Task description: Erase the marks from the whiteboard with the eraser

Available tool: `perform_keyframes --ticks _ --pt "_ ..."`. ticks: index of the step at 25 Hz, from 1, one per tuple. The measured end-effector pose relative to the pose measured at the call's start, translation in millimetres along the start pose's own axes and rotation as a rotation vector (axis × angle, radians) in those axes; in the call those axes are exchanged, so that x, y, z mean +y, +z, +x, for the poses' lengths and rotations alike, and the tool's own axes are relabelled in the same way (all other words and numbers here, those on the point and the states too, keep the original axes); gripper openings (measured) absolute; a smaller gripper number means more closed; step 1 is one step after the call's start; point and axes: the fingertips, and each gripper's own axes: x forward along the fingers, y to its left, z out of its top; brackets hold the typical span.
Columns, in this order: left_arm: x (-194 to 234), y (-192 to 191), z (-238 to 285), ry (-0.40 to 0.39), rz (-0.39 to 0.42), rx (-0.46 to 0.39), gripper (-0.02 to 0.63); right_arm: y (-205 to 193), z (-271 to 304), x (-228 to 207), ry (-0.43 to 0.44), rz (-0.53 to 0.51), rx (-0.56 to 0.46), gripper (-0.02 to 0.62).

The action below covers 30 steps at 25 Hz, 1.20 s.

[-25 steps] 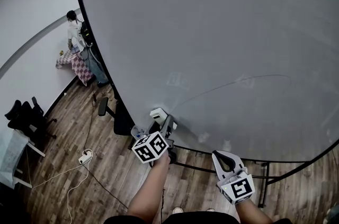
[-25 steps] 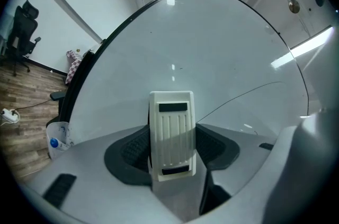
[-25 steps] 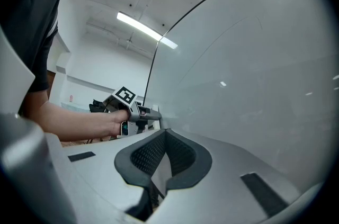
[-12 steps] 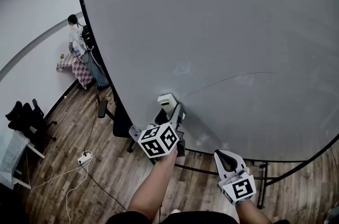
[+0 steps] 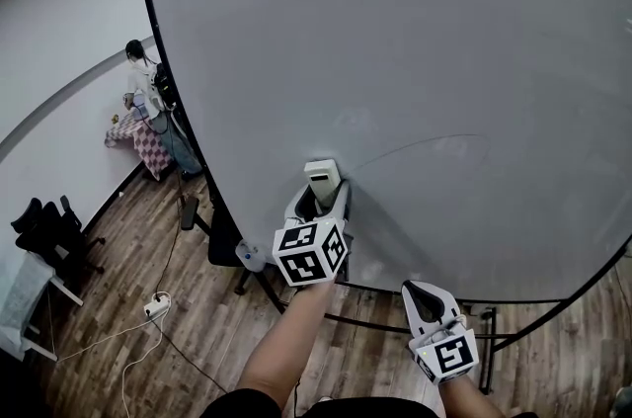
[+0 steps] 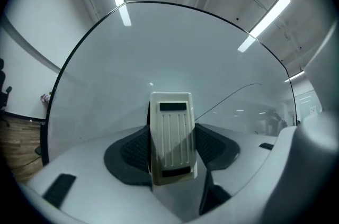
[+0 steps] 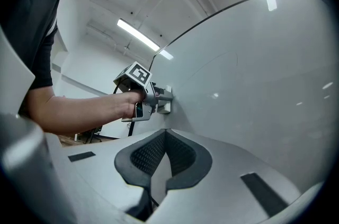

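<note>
You're gripping the eraser (image 6: 170,138) in your left gripper (image 6: 170,150). The pale ribbed block is standing upright between the two dark pads, which are clamping its lower half from either side while its top is sticking out past the tips. In the right gripper view the eraser (image 7: 164,105) is meeting the surface of the whiteboard (image 7: 254,69). In the head view it (image 5: 322,179) is sitting low on the whiteboard (image 5: 395,50), nearer the board's left edge than its right and a little above the bottom edge.

A thin curved mark (image 5: 415,146) is running from just beside the eraser out to the right, rising slightly as it goes. The left gripper view is showing the same line (image 6: 228,97) leaving the eraser's right side.

Your right gripper (image 5: 427,299) is hanging below the board's bottom edge, apart from the left gripper (image 5: 324,196). Its jaws are pressed together with nothing between them, as the right gripper (image 7: 165,157) view is showing.

Beyond the board's left edge a person (image 5: 146,88) is standing beside a chequered cloth (image 5: 146,141), over a wooden floor (image 5: 197,307).
</note>
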Motion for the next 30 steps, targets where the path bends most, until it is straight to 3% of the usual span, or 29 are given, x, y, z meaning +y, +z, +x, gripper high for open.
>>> perform_keyframes --ticks 13,18,30 --pt "-88 44 17 -0.034 0.254 -0.087 0.267 17 -25 -18 -0.027 -0.012 -0.028 0.018" --pt "-107 42 24 -0.054 0.35 -0.095 0.267 11 -22 -19 -0.025 -0.003 -0.049 0.018" --pt "-150 60 21 -0.105 0.474 -0.149 0.267 23 -32 -24 -0.06 -0.009 -0.062 0.018"
